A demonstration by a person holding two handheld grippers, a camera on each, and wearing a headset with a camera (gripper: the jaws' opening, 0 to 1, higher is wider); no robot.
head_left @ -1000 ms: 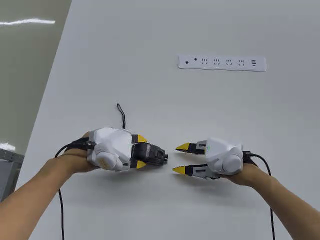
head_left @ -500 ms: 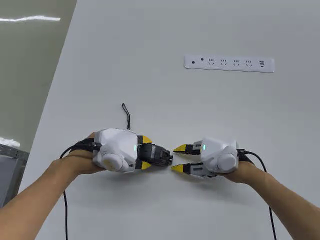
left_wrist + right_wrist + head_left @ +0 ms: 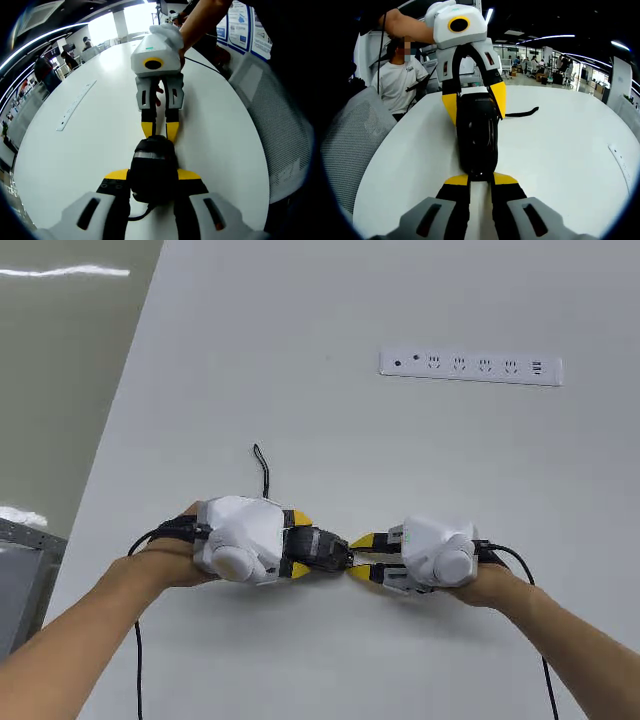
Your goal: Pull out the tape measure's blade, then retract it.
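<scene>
1. Tape measure [image 3: 318, 548], a black one, sits on the white bench [image 3: 350, 440], well apart from the power strip [image 3: 470, 366], on the person's side of it.
2. Left gripper [image 3: 300, 545]: jaws clamped on the two sides of the case.
3. Right gripper [image 3: 360, 556]: jaws nearly together right at the case's nose, facing the left one. Can't tell if they're actually pinching the blade tip.
4. The black wrist strap [image 3: 263, 468] trails off the case toward the power strip's side.

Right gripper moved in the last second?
Yes. Against the power strip, the right gripper slid leftward, up to the tape measure.
</scene>
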